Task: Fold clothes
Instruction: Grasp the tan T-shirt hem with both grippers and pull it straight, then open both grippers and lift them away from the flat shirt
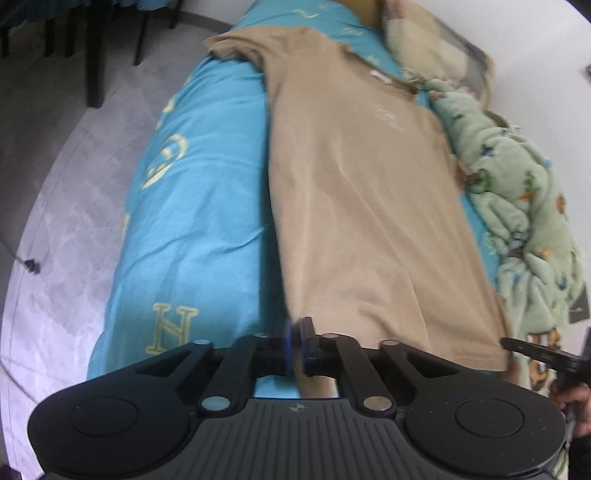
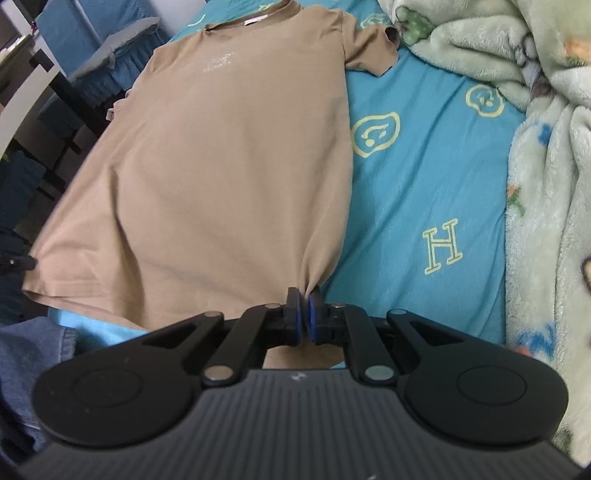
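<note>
Pinching the two bottom corners of a tan t-shirt (image 2: 229,155), both tongs are closed on cloth. Nearest the right wrist camera, the right gripper (image 2: 304,321) has its blue pads pressed together on the hem corner, where the cloth bunches into a small tuft. In the left wrist view the left gripper (image 1: 295,345) is likewise clamped shut at the other hem corner, though that spot is blurred and the bite is harder to read.

Beyond the tongs the shirt lies face up and spread lengthwise on a blue bedsheet (image 2: 424,177) printed with yellow letters and smiley shapes. Its body is mostly flat with a few long soft creases. Farther off, one short sleeve (image 2: 373,51) sticks out sideways, and the collar (image 2: 255,18) sits at the far end. A pale green fleece blanket (image 2: 546,122) is heaped along one side of the bed.

Judging by the bunching, this is thin, light, limp knit cloth: it will sag and drape and will not hold an edge by itself. Corners and hems look like the surest places to grip. Spread flat like this, the shirt could be laid out for folding or just being straightened.
</note>
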A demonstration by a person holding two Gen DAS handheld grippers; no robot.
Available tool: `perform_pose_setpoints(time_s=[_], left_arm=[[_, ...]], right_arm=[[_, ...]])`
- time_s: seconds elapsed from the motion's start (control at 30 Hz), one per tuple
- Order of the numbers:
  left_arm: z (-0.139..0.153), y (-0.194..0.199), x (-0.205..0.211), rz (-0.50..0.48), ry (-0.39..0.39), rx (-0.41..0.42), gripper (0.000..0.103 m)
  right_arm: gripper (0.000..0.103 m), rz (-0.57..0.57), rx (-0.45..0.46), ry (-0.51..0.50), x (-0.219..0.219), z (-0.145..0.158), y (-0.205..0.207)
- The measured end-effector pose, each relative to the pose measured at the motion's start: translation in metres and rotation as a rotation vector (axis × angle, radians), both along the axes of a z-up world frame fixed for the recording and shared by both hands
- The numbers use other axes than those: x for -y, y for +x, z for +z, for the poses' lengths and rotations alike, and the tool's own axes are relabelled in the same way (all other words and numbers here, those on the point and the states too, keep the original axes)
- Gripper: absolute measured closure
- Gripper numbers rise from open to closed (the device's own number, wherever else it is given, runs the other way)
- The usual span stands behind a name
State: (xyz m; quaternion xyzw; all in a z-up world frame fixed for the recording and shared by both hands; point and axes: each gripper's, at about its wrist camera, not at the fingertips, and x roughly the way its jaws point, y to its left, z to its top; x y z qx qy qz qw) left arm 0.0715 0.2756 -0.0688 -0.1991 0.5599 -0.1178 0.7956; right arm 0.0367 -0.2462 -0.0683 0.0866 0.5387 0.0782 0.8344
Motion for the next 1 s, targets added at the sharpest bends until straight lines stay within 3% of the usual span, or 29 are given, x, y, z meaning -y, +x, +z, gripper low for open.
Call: perform_pose_setpoints(time_s=[0.03,0.07,0.1,0.13,0.17,0.2,0.27,0.33,0.47,0.6,0.73,0.9,1.0], left_arm=[[-0.002,0.003,0.002,-0.007,0.018,0.003,0.074],[0.002,0.002,0.002,-0.011,0.036,0.020,0.055],[0.006,0.001,0.001,-0.014,0.054,0.038,0.047],[0.013,0.003,0.005,-0.011,0.084,0.065,0.038],[0.023,0.005,0.011,-0.014,0.116,0.099,0.035],[0.032,0.007,0.016,-0.018,0.149,0.133,0.034],[0.053,0.013,0.032,-0.019,0.209,0.201,0.018],[0.078,0.020,0.053,-0.016,0.251,0.286,0.016],[0.120,0.030,0.104,0.022,0.260,0.443,0.009],[0.145,0.034,0.174,0.028,0.325,0.612,0.004],[0.144,0.034,0.236,0.014,0.283,0.704,0.002],[0.095,0.034,0.279,0.072,0.233,0.742,0.002],[0.058,0.039,0.279,0.058,0.275,0.747,0.002]], right_arm=[[0.088,0.001,-0.002,-0.004,-0.001,0.000,0.000],[0.075,0.002,-0.001,-0.008,-0.002,0.001,0.001],[0.050,-0.003,0.024,-0.005,-0.001,0.003,0.000],[0.036,-0.009,0.049,-0.001,0.000,0.006,-0.001],[0.020,-0.014,0.076,0.003,0.001,0.009,-0.002],[0.020,-0.022,0.111,0.004,0.001,0.013,-0.003],[0.020,-0.044,0.180,0.016,0.002,0.021,0.002],[0.020,-0.072,0.246,0.037,0.003,0.028,0.010],[0.019,-0.128,0.377,0.078,0.004,0.044,0.027],[0.019,-0.174,0.502,0.098,0.001,0.058,0.048],[0.020,-0.204,0.606,0.083,-0.001,0.059,0.061],[0.019,-0.209,0.698,0.035,0.002,0.040,0.064],[0.019,-0.214,0.711,0.015,0.004,0.024,0.072]])
